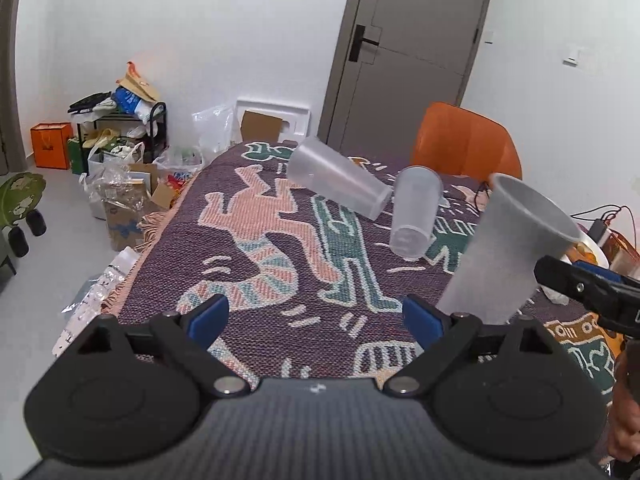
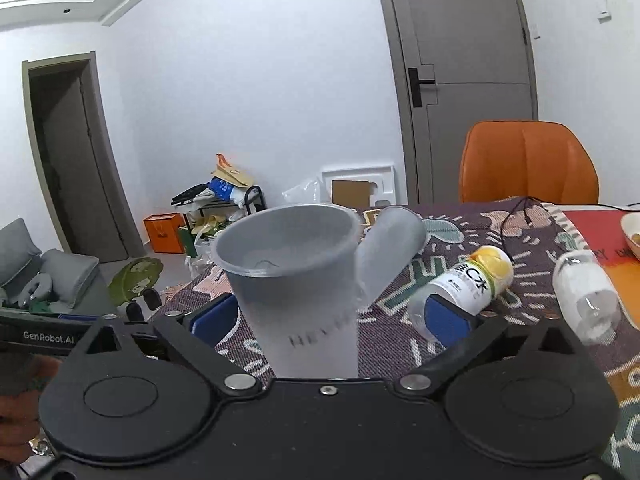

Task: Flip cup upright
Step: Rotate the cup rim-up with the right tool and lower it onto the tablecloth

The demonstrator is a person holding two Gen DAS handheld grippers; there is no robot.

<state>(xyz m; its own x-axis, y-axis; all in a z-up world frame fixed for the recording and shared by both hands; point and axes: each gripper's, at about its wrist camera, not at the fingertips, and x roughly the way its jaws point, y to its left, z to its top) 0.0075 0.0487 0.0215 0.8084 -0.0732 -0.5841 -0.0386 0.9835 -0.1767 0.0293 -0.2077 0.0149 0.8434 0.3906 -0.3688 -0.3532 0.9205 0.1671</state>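
A frosted grey cup (image 2: 296, 280) stands upright, mouth up, on the patterned cloth between my right gripper's (image 2: 332, 320) wide-open blue pads; neither pad touches it. It also shows in the left wrist view (image 1: 508, 248), right of my left gripper (image 1: 316, 316), which is open and empty above the cloth. Two more translucent cups lie on their sides farther back: one (image 1: 340, 180) at the far middle, one (image 1: 416, 212) to its right. The nearer lying cup shows behind the upright cup (image 2: 392, 252).
A patterned woven cloth (image 1: 256, 240) covers the table. Two plastic bottles (image 2: 472, 280) (image 2: 588, 300) lie right of the cups. An orange chair (image 1: 468, 144) stands behind the table. A bowl (image 2: 632, 232) and cables sit at far right. Clutter lies on the floor left.
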